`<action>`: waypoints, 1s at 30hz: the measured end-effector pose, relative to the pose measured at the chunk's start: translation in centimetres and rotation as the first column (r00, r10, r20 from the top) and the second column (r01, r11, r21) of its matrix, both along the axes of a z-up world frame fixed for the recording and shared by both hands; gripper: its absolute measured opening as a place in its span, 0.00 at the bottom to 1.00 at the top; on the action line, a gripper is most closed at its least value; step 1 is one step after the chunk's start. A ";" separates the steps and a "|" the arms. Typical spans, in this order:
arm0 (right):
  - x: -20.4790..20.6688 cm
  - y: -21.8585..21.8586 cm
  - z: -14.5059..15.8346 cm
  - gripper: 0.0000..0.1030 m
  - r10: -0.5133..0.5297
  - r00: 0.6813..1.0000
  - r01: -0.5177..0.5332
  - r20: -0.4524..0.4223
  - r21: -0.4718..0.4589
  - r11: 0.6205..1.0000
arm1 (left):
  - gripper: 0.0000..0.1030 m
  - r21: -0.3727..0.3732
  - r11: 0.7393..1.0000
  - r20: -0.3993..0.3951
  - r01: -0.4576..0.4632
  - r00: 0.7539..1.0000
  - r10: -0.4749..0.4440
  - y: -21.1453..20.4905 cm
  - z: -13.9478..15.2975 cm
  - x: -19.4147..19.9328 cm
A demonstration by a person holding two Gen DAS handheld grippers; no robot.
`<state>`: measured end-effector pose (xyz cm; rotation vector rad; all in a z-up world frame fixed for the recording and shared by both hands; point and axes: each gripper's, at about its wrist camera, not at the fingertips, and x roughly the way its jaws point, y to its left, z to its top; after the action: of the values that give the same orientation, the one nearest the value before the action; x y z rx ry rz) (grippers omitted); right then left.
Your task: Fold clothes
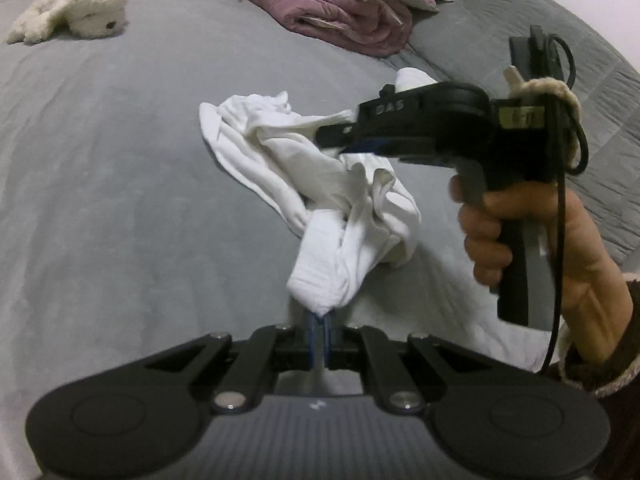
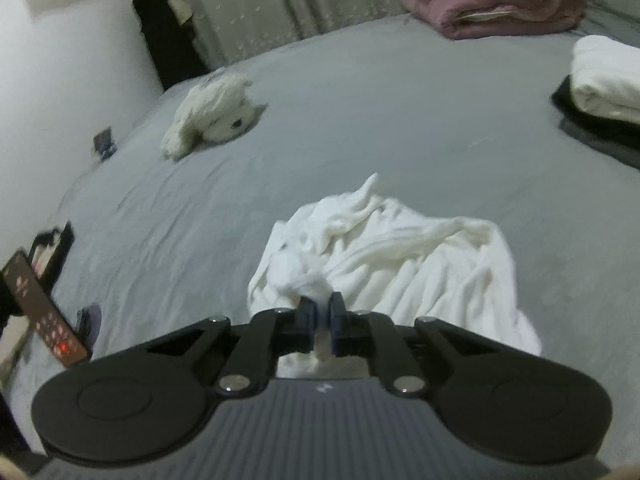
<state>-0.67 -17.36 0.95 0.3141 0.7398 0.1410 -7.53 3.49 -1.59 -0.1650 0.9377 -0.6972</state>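
Note:
A crumpled white garment [image 1: 316, 184] lies on the grey bed [image 1: 120, 180]. My left gripper [image 1: 319, 320] is shut on one bunched end of it, lifted off the sheet. My right gripper [image 1: 332, 136], seen from the side in the left wrist view, is shut on another part of the same garment. In the right wrist view the right gripper [image 2: 321, 312] pinches a fold of the white garment [image 2: 400, 252], which spreads out ahead and to the right.
A white plush toy [image 1: 76, 10] lies at the far left. A folded pink blanket [image 1: 344, 12] sits at the back. A folded white item on a dark one [image 2: 604, 80] lies at the right. A phone [image 2: 40, 300] stands at the bed's left edge.

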 end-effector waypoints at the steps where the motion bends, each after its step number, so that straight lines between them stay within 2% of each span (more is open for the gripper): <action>1: -0.3 -0.3 0.4 0.07 -0.016 1.000 0.016 0.020 -0.007 1.000 | 0.03 -0.002 1.000 0.005 -0.003 1.000 0.003 0.1 0.1 0.0; 7: -2.0 -2.8 2.4 0.06 -0.105 0.987 0.111 0.118 -0.043 0.993 | 0.03 -0.004 1.000 0.017 -0.012 1.000 0.013 0.5 0.6 0.3; 12: -3.1 -5.7 3.1 0.06 -0.190 0.971 0.204 0.146 -0.087 0.975 | 0.03 0.026 1.000 -0.017 0.012 1.000 -0.011 0.1 0.0 0.6; 17: -3.6 -8.8 2.4 0.03 -0.264 0.961 0.273 0.085 -0.123 0.954 | 0.00 0.078 0.996 -0.077 0.046 0.996 -0.040 0.0 -1.3 0.8; 20: -3.6 -10.3 1.5 0.03 -0.286 0.958 0.287 0.029 -0.119 0.951 | 0.02 0.074 0.996 -0.109 0.052 0.993 -0.043 0.2 -1.7 1.5; 22: -3.7 -10.8 1.2 0.07 -0.280 0.960 0.279 0.005 -0.102 0.955 | 0.06 0.057 0.997 -0.119 0.044 0.992 -0.037 0.6 -1.6 1.9; 23: -3.9 -10.9 1.1 0.08 -0.277 0.961 0.276 0.003 -0.097 0.956 | 0.15 0.046 0.998 -0.121 0.036 0.992 -0.030 0.9 -1.5 2.2; 24: -4.0 -10.9 1.1 0.14 -0.274 0.962 0.273 0.000 -0.091 0.958 | 0.21 0.032 0.999 -0.123 0.025 0.992 -0.021 1.2 -1.3 2.3; 25: -4.1 -10.9 1.2 0.14 -0.272 0.962 0.271 0.002 -0.085 0.959 | 0.32 0.017 1.000 -0.125 0.009 0.992 -0.007 1.4 -1.2 2.6; 26: -4.2 -10.9 1.3 0.15 -0.270 0.963 0.269 0.010 -0.079 0.960 | 0.35 0.002 1.000 -0.129 -0.006 0.992 0.006 1.4 -1.2 2.9; 28: -4.4 -10.9 1.7 0.31 -0.266 0.964 0.267 0.027 -0.063 0.962 | 0.37 -0.027 0.999 -0.149 -0.029 0.989 0.025 1.4 -1.3 3.5; 29: -4.4 -10.7 1.8 0.45 -0.260 0.965 0.262 0.036 -0.047 0.964 | 0.38 -0.041 0.998 -0.162 -0.041 0.986 0.034 1.4 -1.5 3.8; 30: -4.4 -10.5 2.0 0.46 -0.248 0.968 0.250 0.044 -0.033 0.968 | 0.38 -0.053 0.997 -0.174 -0.052 0.984 0.042 1.3 -1.6 4.1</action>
<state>-5.09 -27.86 2.90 0.3636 0.6570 -0.1047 -3.43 4.77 -3.19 -0.3015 1.0769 -0.6744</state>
